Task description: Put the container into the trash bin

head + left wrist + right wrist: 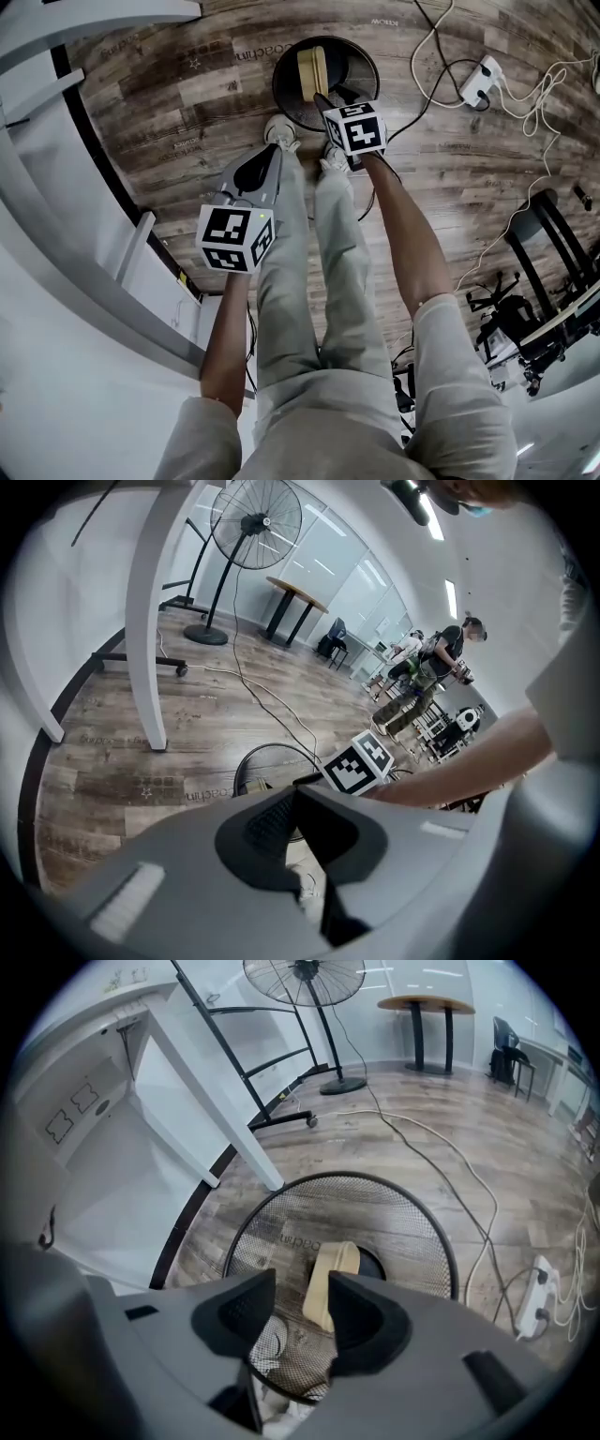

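Most of the head view is grey-brown wood-plank floor [169, 84], edged at the left by a white desk frame [56, 178]. On the floor, just ahead of the person's pale shoes [278, 129], stands the round black wire-mesh trash bin [281, 89]. The right gripper [302, 1297] hangs over the bin's near rim, pointing steeply down, its jaws spread wide with only mesh and floor showing through the gap. The left gripper [295, 794] is held off to the side by the person's leg; its jaws meet at the tips and carry nothing. The flat tan container [330, 1283] lies inside the bin, propped on edge against the bottom, clear of both grippers.

By my reading the task is as good as done: the container is in the bin and nothing grips it. What remains is only to draw the right gripper away.

The right gripper view alone looks into the bin and shows the container resting free below the parted jaws; the head view hides those jaws behind the marker cube [354, 127]. The left gripper view shows only the bin's rim, but adds a standing fan [255, 522] and people working far back. The head view alone shows the white power strip [480, 80].
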Demonstrator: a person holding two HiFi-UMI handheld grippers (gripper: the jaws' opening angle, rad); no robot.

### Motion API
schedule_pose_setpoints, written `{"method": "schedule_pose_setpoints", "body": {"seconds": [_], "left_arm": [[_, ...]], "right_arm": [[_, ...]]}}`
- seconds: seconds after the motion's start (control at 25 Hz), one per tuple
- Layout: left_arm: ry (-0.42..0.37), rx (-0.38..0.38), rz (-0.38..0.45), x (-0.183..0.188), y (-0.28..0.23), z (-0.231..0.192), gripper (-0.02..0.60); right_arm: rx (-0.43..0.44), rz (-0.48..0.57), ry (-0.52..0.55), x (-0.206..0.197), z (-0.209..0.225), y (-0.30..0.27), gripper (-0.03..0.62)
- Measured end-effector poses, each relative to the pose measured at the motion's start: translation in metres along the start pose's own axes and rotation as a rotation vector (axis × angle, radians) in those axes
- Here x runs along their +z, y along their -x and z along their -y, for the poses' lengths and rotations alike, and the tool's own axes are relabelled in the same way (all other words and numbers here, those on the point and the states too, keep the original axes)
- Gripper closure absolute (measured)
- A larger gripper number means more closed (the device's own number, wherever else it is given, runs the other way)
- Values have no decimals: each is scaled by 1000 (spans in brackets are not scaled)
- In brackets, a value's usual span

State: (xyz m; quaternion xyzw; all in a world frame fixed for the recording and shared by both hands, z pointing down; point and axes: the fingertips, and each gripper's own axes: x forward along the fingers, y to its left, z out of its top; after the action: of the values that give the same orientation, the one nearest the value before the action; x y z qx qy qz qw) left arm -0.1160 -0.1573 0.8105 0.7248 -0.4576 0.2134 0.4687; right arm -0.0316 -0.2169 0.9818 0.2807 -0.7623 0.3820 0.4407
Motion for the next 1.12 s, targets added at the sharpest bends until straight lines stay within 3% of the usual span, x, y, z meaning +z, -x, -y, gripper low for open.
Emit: {"method": "schedule_pose_setpoints", "body": {"seconds": [0.44, 0.72, 1.12], "left_arm": [[-20, 2, 5, 2, 1, 2, 571], [-57, 1, 9, 9, 1, 5, 571], [-89, -2, 22, 16, 3, 10, 571]], "right_arm": [[6, 103, 21, 21, -5, 27, 445], [-5, 225, 11, 40, -6, 67, 487], [-25, 325, 43, 37, -25, 130, 505]]}}
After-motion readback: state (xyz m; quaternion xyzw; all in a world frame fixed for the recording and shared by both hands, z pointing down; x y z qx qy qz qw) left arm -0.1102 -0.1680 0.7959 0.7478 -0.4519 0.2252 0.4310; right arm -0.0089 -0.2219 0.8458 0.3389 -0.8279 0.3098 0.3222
